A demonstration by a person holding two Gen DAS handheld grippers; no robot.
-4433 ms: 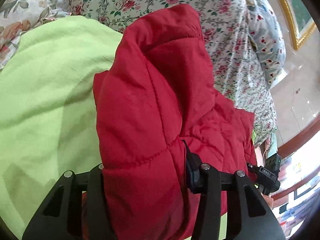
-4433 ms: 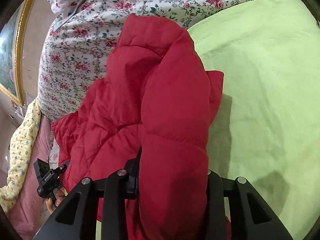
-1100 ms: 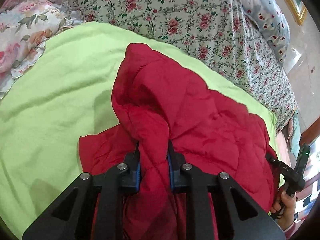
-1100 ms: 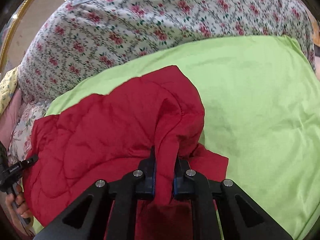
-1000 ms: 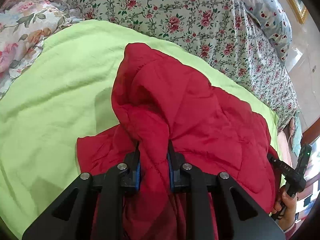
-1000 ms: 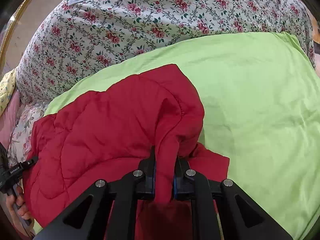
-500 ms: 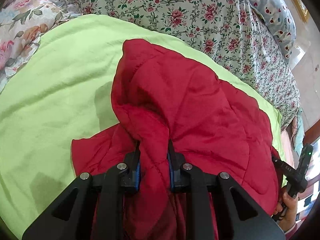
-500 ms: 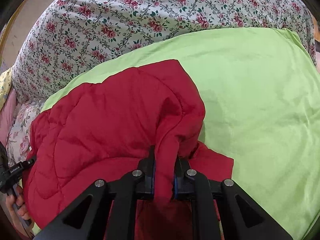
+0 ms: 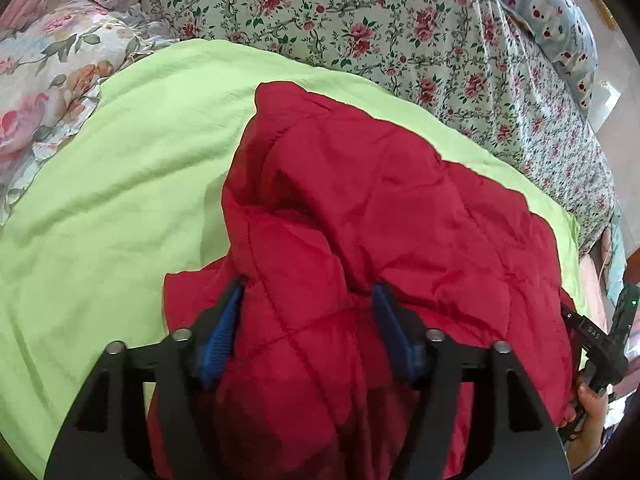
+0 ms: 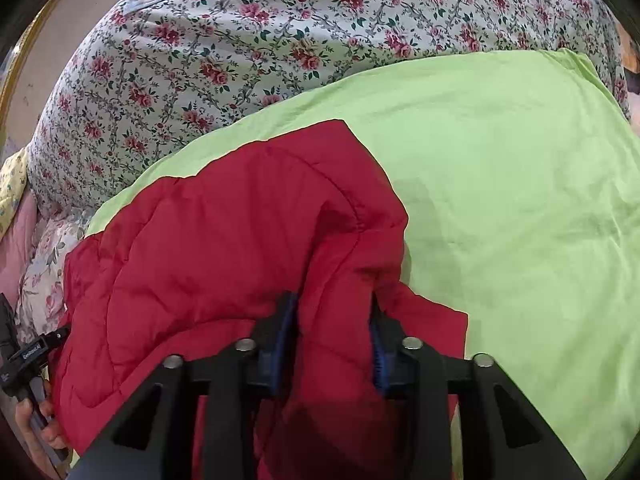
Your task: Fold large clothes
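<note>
Both pairs of jaws stand wide apart, a fold of the red quilted jacket (image 9: 360,208) bulging between the blue pads (image 9: 222,332) of the left gripper (image 9: 308,300) and, in the other view, between the fingers of the right gripper (image 10: 332,312); neither pinches the cloth. Beyond the tools, the jacket (image 10: 208,248) lies in a rumpled heap on a lime-green sheet (image 9: 120,168), near that sheet's front edge. Farther back, a rose-print bedspread (image 10: 240,52) covers the bed past the sheet's far edge, with a spotted pillow (image 9: 552,20) at its far right corner.
</note>
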